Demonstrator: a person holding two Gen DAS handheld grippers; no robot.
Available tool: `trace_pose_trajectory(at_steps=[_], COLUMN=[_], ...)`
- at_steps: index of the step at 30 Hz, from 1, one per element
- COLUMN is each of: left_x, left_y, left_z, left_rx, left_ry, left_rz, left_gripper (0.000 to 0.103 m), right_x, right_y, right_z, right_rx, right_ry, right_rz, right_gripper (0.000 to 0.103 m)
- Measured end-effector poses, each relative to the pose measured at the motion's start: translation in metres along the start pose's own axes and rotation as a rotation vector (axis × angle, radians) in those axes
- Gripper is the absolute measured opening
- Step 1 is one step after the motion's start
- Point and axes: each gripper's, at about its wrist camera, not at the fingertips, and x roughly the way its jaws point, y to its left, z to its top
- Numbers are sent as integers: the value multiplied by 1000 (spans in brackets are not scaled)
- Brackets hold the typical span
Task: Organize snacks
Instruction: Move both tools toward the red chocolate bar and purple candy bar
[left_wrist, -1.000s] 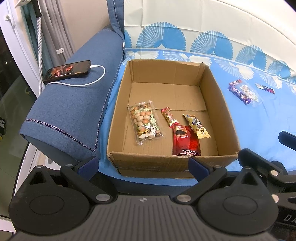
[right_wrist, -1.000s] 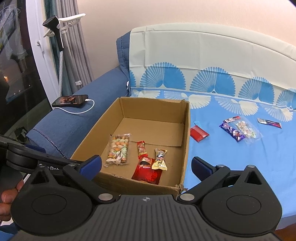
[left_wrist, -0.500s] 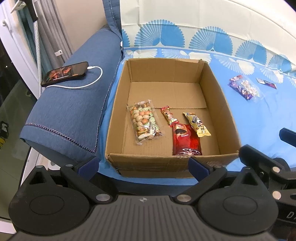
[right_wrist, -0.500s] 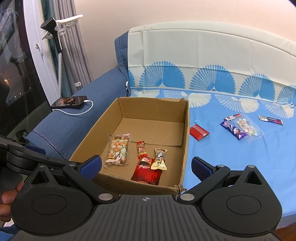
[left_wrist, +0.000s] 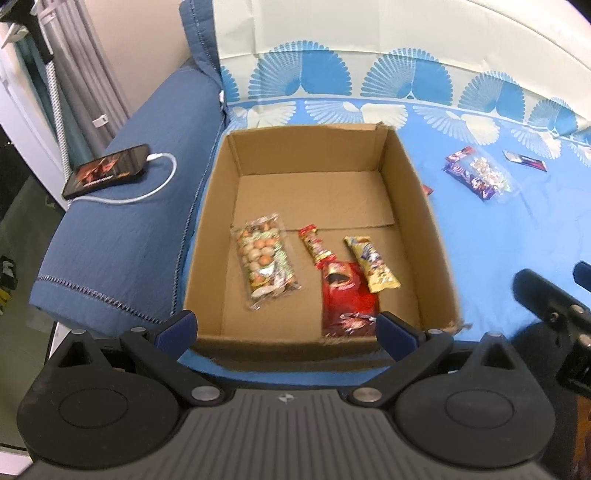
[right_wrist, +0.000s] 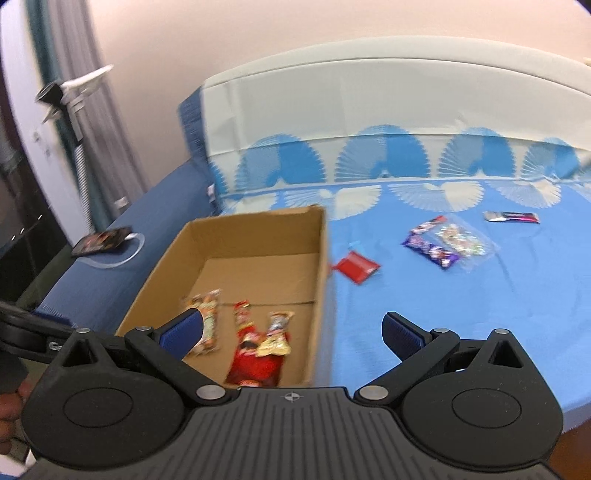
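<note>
Snacks (left_wrist: 334, 273) in cardboard box (left_wrist: 421, 206) just beyond wide, empty left claw (left_wrist: 286, 330); right claw (right_wrist: 291, 332) likewise wide.

4 snack pkts (left_wrist: 269, 260) flat in open cardboard box (left_wrist: 421, 192); others on sheet

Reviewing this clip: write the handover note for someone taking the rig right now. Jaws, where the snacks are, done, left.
Left gripper: jaws open, empty, over the near edge of the cardboard box.
Right gripper: jaws open, empty, pointed past the box's right wall toward the blue sheet.
Done: four snacks lie in the box: nut pack, thin red stick, red packet, yellow bar.
Left: on the sheet, small red packet beside the box, purple bar, clear candy bag, dark wrapper farthest.
</note>
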Motion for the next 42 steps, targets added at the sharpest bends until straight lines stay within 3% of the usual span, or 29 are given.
trace_pose_trajectory(at_steps=[9, 16, 20, 24, 28, 33, 36, 38, 42], left_x=[9, 34, 73, 135, 212, 297, 329, 350, 362], left_y=[-53, -118, -178, -238, -278, -288, -286, -283, -268], left_z=[44, 107, 154, 190, 208, 211, 207, 203, 203], left_rx=[52, 51, 82, 115, 125, 15, -28, -34, -161], left_ry=[11, 22, 36, 74, 155, 290, 335, 358, 363], left_rz=[-61, -128, -177, -227, -189, -107, -50, 31, 23], left_gripper=[103, 103, 103, 103, 103, 103, 103, 103, 103], right_x=[-2, 5, 9, 11, 16, 29, 41, 50, 64], right_y=[-68, -131, -165, -201, -233, -268, -286, -296, -304], right_z=[0, -2, -3, -6, -8, -9, -10, -11, -10], right_rx=[126, 231, 298, 362, 421, 469, 490, 501, 517], right_ry=[-38, -49, -59, -65, -65, -55, -38, -27, -17], right_rz=[-115, -217, -268, -313, -345, -364, -367, -368, -369], right_gripper=[103, 103, 103, 103, 103, 103, 103, 103, 103])
